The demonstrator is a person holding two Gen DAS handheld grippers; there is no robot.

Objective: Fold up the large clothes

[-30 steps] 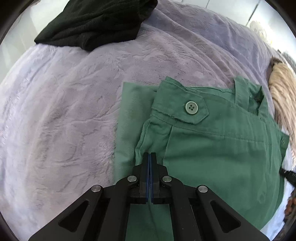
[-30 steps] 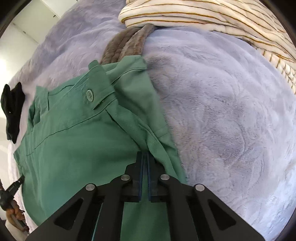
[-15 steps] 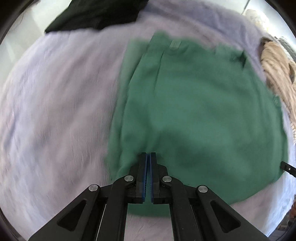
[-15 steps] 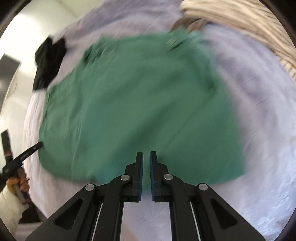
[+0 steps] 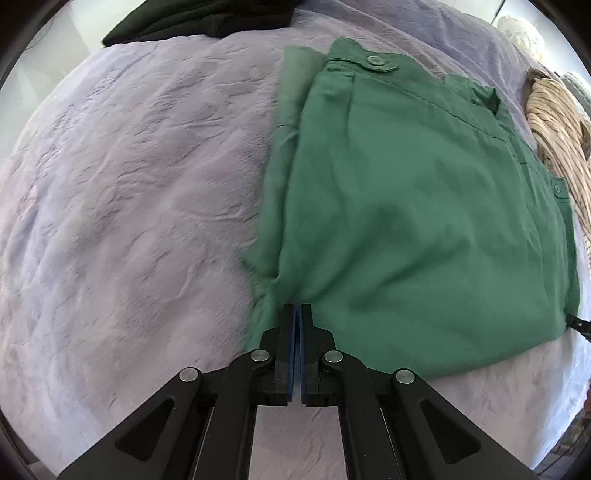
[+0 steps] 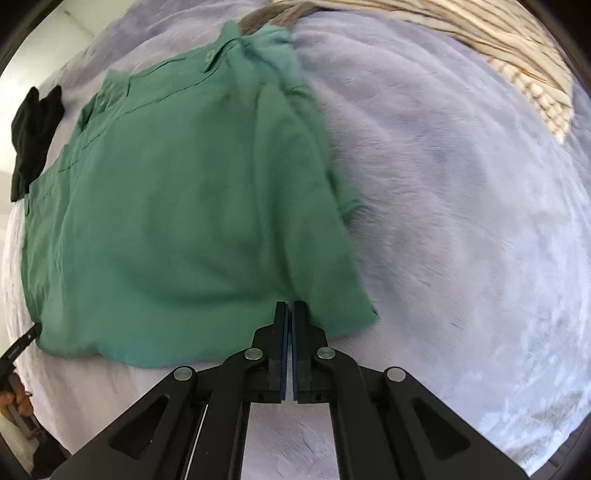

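The left gripper (image 5: pixel 297 308) is seen with its blue pads pressed together, hardly a sliver between them, and its tips are set over the near left corner of the green garment (image 5: pixel 424 229). Whether a fold of cloth is pinched there cannot be told, since the tips cover the spot. From this tool the garment is spread ahead and to the right, its buttoned waistband tab (image 5: pixel 375 61) lying at the far end, and a paler green layer is exposed along its left edge.

The right gripper (image 6: pixel 289 306) is likewise closed, only a thin dark line being left between its fingers. Its tips are placed at the near edge of the garment (image 6: pixel 177 206), close to the near right corner, and the cloth is laid ahead and to the left of it (this view is somewhat blurred); again, a grip on the fabric cannot be confirmed.

The garment is laid flat on a lilac plush blanket (image 5: pixel 129 206). A black garment (image 5: pixel 207 16) is seen well beyond the left gripper, and a striped cream cloth (image 6: pixel 517 55) far ahead and right of the right gripper.
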